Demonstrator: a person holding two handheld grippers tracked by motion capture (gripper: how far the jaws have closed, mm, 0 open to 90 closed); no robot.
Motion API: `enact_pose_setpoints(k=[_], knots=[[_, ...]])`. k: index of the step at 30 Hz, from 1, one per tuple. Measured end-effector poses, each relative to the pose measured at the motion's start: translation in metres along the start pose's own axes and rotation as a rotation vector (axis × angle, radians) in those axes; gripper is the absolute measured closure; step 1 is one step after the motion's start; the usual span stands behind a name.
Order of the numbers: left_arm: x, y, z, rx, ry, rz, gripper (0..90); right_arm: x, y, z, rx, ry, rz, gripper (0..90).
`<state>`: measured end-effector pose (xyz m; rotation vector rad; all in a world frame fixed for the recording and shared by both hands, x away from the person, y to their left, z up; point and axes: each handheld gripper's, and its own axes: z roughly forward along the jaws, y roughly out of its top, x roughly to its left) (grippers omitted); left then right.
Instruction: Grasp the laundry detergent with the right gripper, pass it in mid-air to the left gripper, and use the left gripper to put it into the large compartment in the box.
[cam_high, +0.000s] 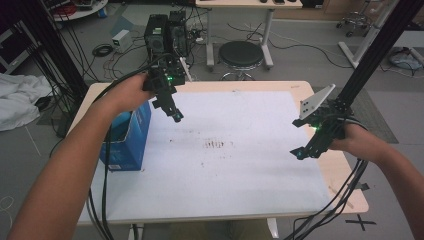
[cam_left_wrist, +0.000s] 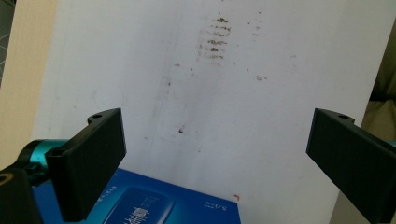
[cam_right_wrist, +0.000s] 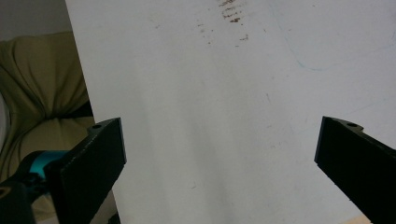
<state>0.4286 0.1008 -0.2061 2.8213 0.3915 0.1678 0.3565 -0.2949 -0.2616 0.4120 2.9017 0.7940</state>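
Note:
My left gripper (cam_high: 176, 116) hangs above the back left of the white sheet (cam_high: 235, 165), just right of a blue box (cam_high: 131, 135). Its black jaws stand wide apart with nothing between them, seen as the left gripper (cam_left_wrist: 217, 154) over the sheet (cam_left_wrist: 261, 93). The blue box (cam_left_wrist: 154, 203) lies right below it. My right gripper (cam_high: 298, 152) hovers over the sheet's right edge, tilted toward the middle. In the right gripper view the right gripper (cam_right_wrist: 219, 158) is open and empty above the sheet (cam_right_wrist: 224, 102).
Brown smudges (cam_high: 215, 144) mark the sheet's middle. The wooden table (cam_high: 350, 192) shows at its right rim. Behind the table stand a round stool (cam_high: 241, 54) and black computer cases (cam_high: 165, 32). A black frame post (cam_high: 372, 50) rises at the right. Cables trail from both grippers.

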Motion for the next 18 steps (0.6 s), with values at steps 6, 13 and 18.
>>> enact_pose_setpoints(k=[6, 13, 18], knots=[[-0.0003, 0.0001, 0.0012, -0.002, -0.004, 0.0, 4.8, -0.0018, 0.0016, 0.0025, 0.001, 0.003, -0.002, 1.0], [-0.0007, -0.0012, 0.0015, 0.0, -0.005, 0.001, 4.8, -0.001, 0.0028, 0.0037, 0.003, 0.006, -0.003, 1.0], [-0.0012, -0.0034, -0.0001, -0.006, -0.005, -0.003, 4.8, -0.0003, 0.0033, 0.004, 0.004, 0.005, -0.008, 1.0]])
